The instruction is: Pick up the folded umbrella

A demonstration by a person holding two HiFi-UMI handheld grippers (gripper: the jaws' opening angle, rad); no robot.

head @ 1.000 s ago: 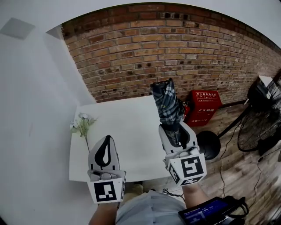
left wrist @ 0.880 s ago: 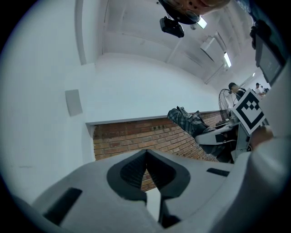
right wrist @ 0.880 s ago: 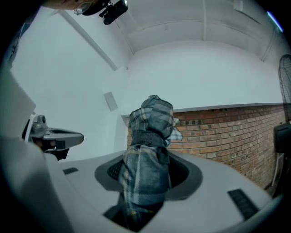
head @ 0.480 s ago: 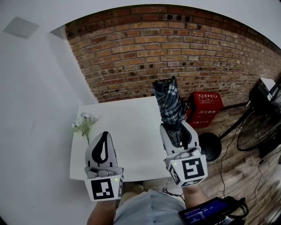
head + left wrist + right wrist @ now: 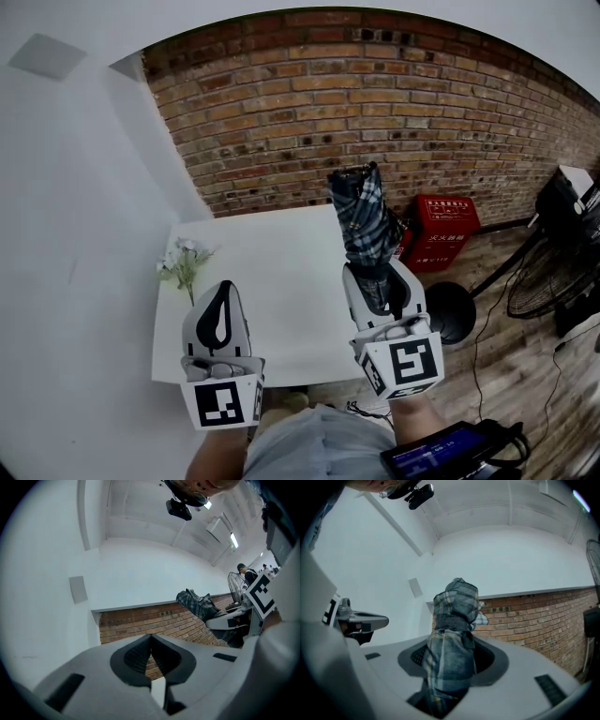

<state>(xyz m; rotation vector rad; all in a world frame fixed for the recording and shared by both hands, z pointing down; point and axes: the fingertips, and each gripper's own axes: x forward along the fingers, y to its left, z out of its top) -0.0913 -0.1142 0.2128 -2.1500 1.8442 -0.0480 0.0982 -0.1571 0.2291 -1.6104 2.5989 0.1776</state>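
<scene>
Shifted hardly at all since a second ago: both grippers in nearly the same spots, only nudged a touch higher in the head view.

Far left, at 9 o'clock on the white table [image 5: 281, 272]: a small sprig of pale flowers [image 5: 183, 265], lying near the edge.

At 7 o'clock in the head view: left gripper [image 5: 224, 296], held over the table's near edge. Jaws pressed together tip to tip, nothing between them (plain enough in the left gripper view, with only brick wall [image 5: 375, 112] beyond the tips).

At 5 o'clock: right gripper [image 5: 380, 281], clamped on the lower end of the folded umbrella [image 5: 361, 220]. Dark plaid fabric bulging between both jaws, a strap wrapped round the middle. Held up off the table, sticking out past the jaw tips toward 12 o'clock, leaning slightly left.

Further right, around 3 o'clock: red box [image 5: 445, 230] on the wooden floor against the wall, then a round black base [image 5: 450, 309], then a black fan [image 5: 553, 272] at the far edge.
</scene>
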